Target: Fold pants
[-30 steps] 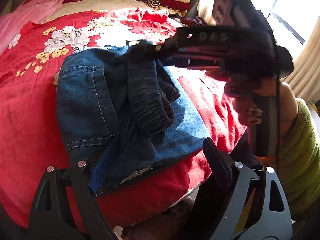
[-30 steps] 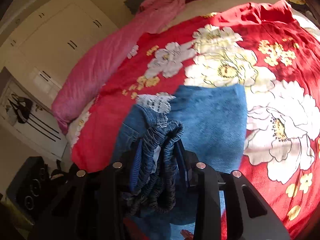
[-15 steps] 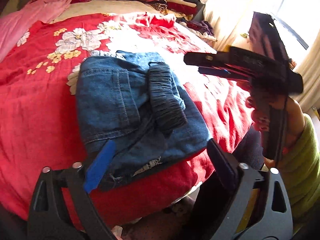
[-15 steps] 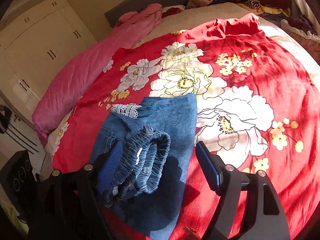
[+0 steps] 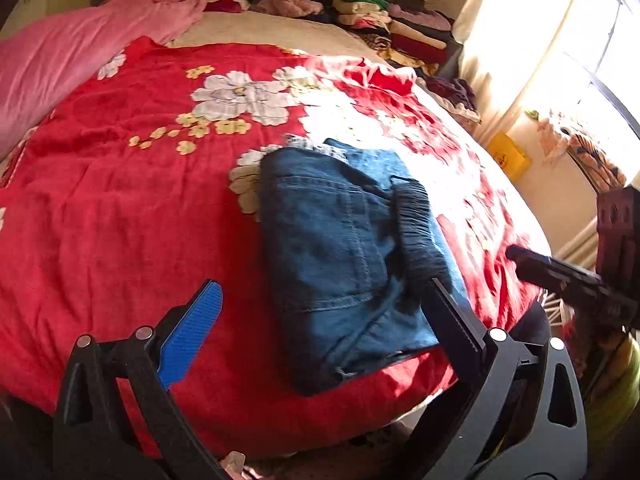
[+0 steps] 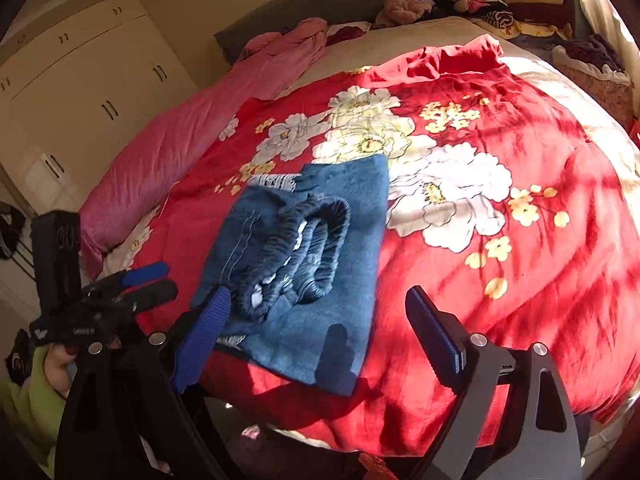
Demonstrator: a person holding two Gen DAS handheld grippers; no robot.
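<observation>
Folded blue denim pants point(image 5: 344, 256) lie near the front edge of the bed, their gathered elastic waistband on top; they also show in the right wrist view point(image 6: 304, 264). My left gripper point(image 5: 320, 320) is open and empty, held just before the pants; it also shows at the left of the right wrist view point(image 6: 148, 280). My right gripper point(image 6: 320, 328) is open and empty, just before the pants' near edge; it shows at the right edge of the left wrist view point(image 5: 560, 276).
A red floral blanket point(image 5: 120, 220) covers the bed. A pink duvet point(image 5: 72, 52) lies along the far left. Stacks of folded clothes point(image 5: 400, 28) sit at the head. Cream wardrobes point(image 6: 72, 100) stand at left, a bright window point(image 5: 592, 40) at right.
My right gripper opened, let go of the waistband and drew back. My left gripper also pulled back from the pants. The pants now lie folded and still on the blanket.
</observation>
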